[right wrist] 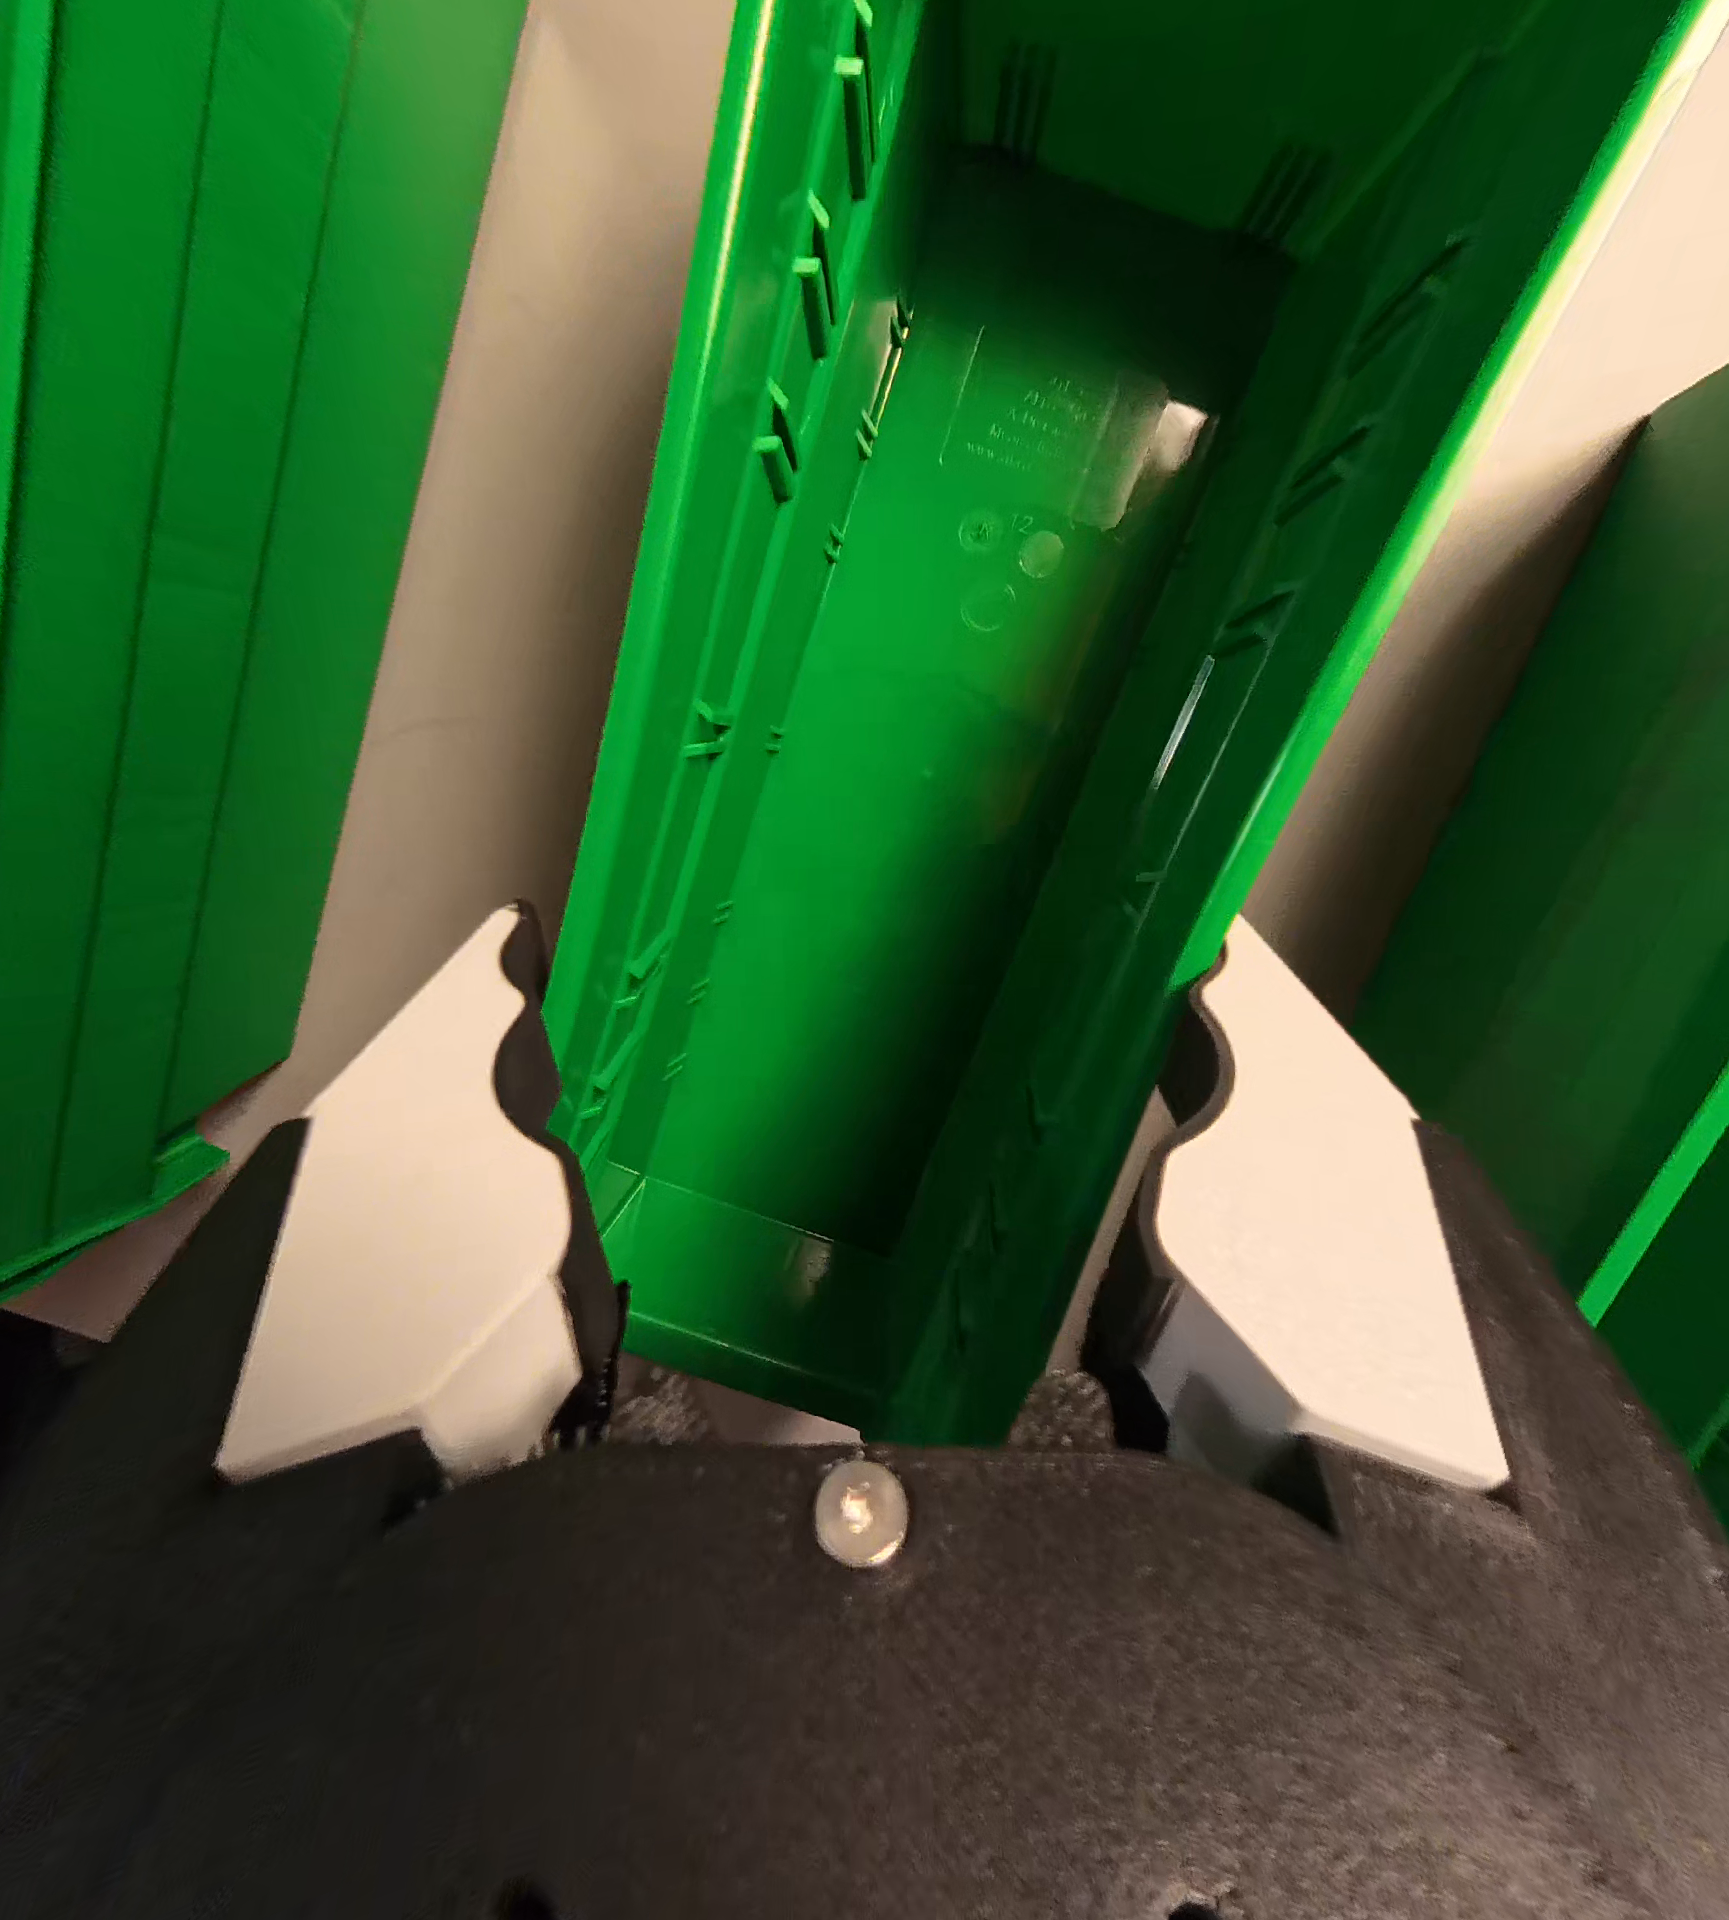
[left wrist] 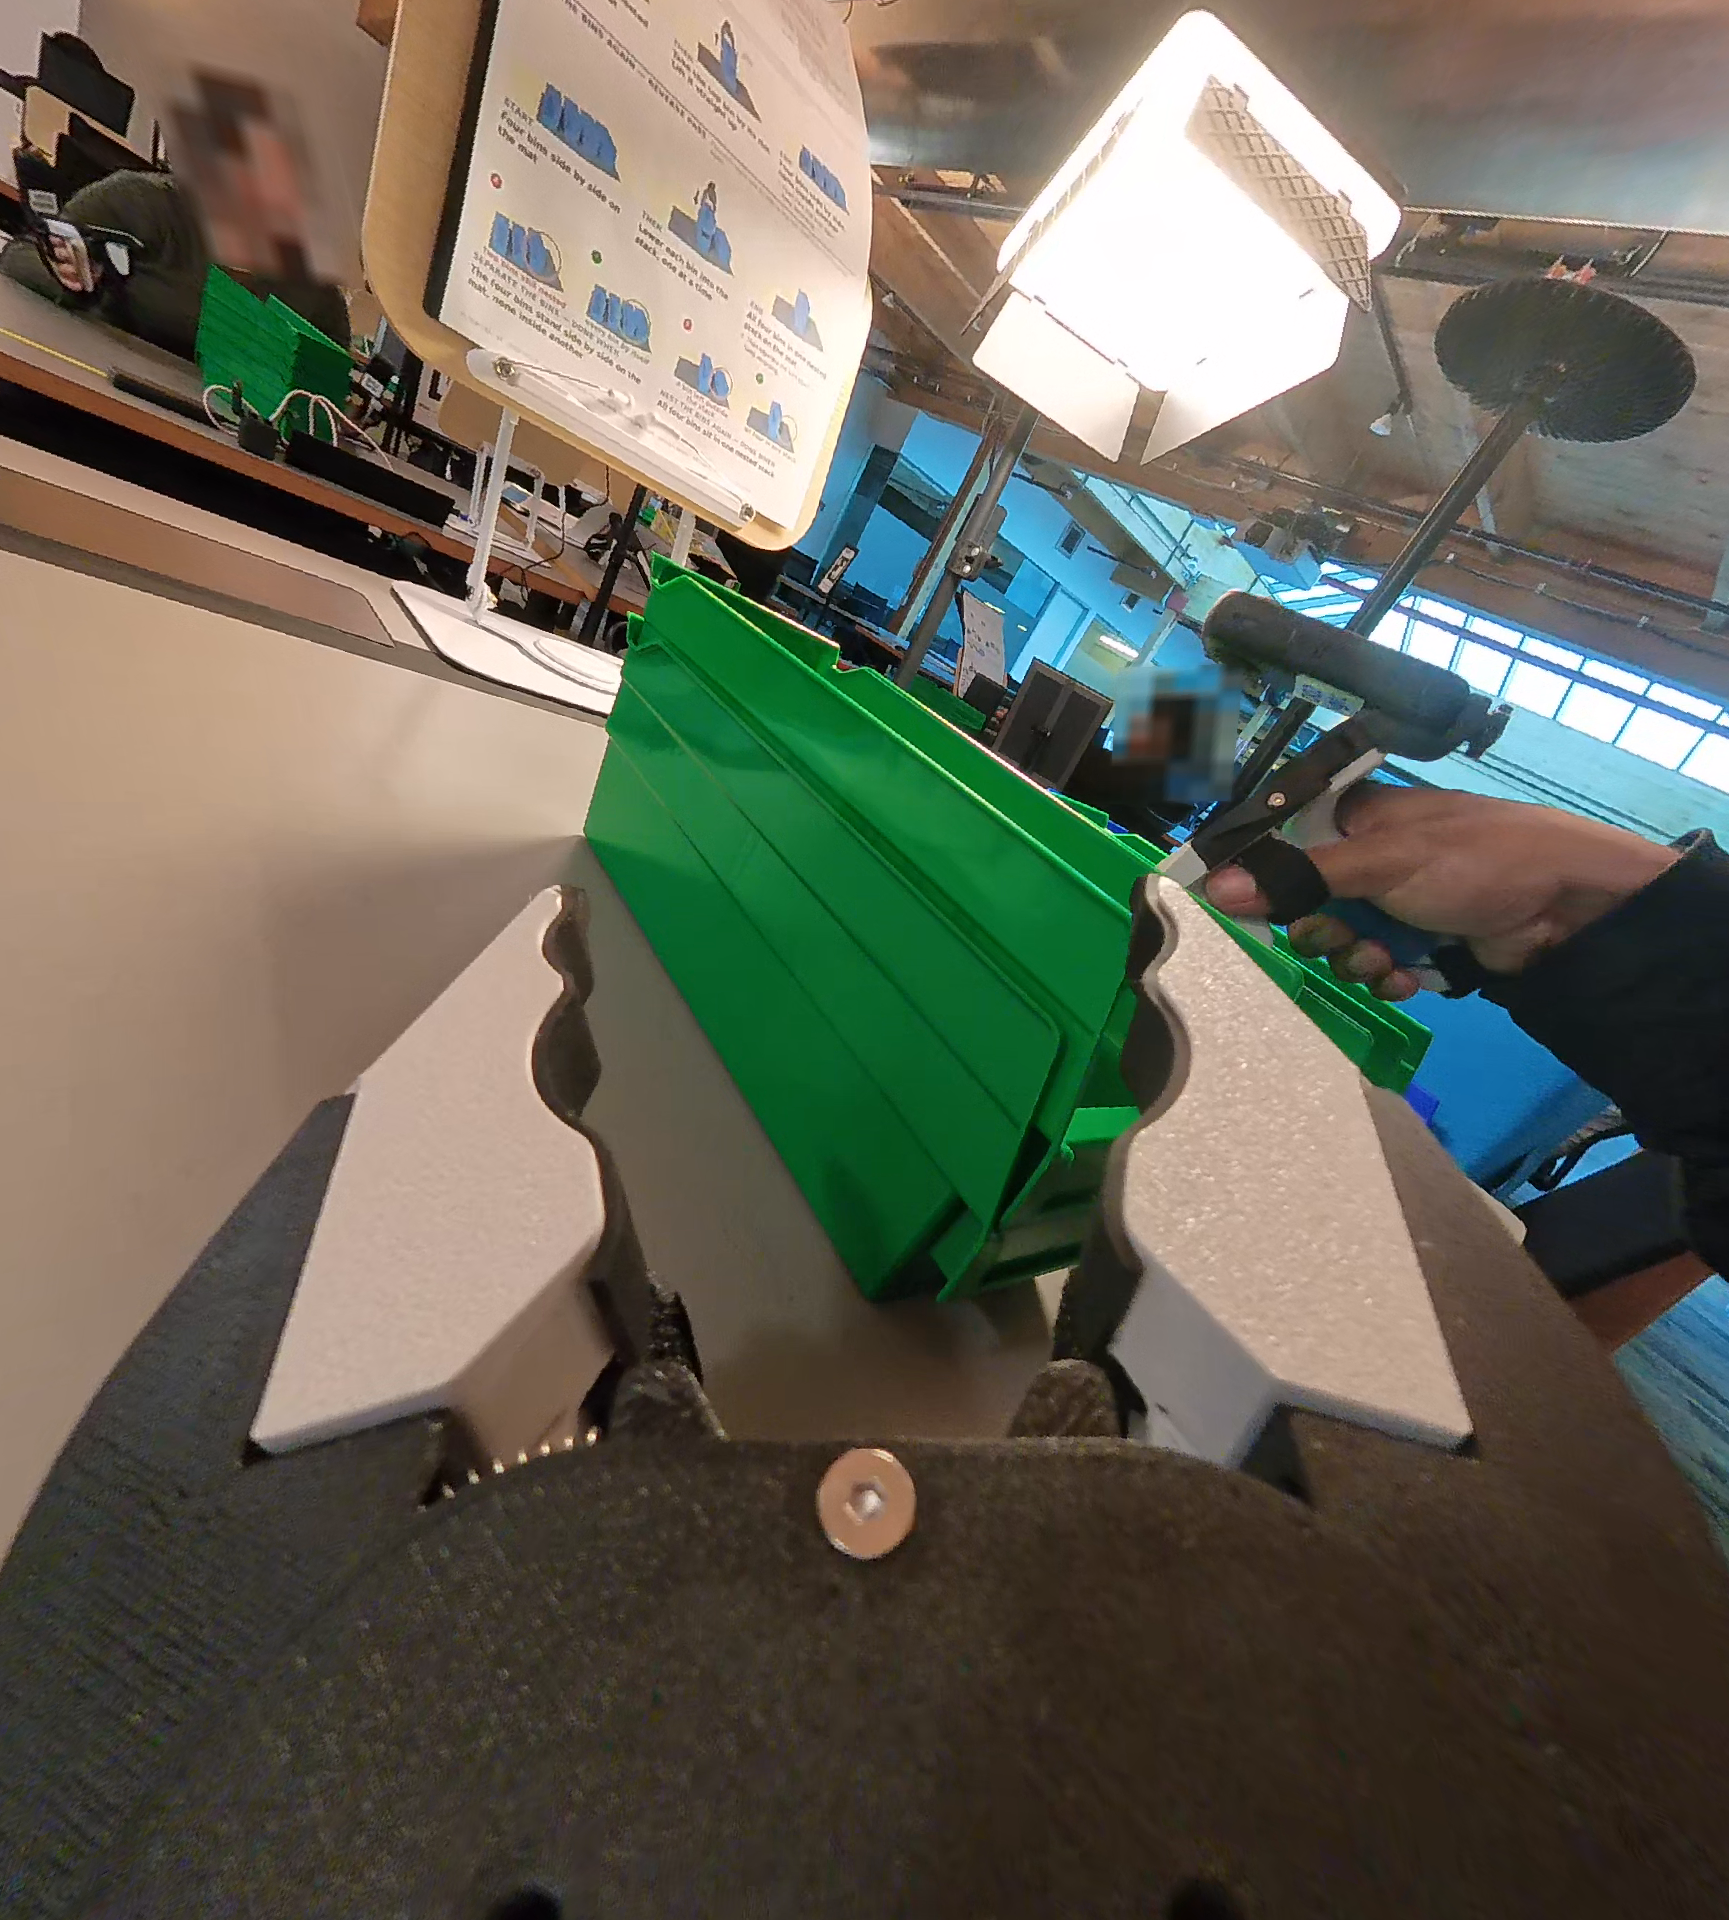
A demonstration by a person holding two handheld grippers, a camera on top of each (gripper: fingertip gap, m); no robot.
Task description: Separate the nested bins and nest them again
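Beige tabletop (left wrist: 164, 831) in an open workshop, lamp (left wrist: 1182, 239) and instruction board (left wrist: 652, 239) behind.
Left gripper (left wrist: 860, 987) gapes wide, unloaded, beside nested green bins (left wrist: 839, 914); right gripper (right wrist: 865, 1029) clamps 1 open green bin (right wrist: 901, 831) across both walls.

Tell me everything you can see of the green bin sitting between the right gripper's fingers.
The green bin is a long, narrow, open-topped trough of glossy moulded plastic, seen from above into its empty inside. Small ribs line the upper inner walls, and moulded marks and a window-like cutout show near the far end of its floor. Its near end sits between the right gripper, whose dark pads meet its outer walls on both sides. More green bins flank it, apart from it, over a beige tabletop.
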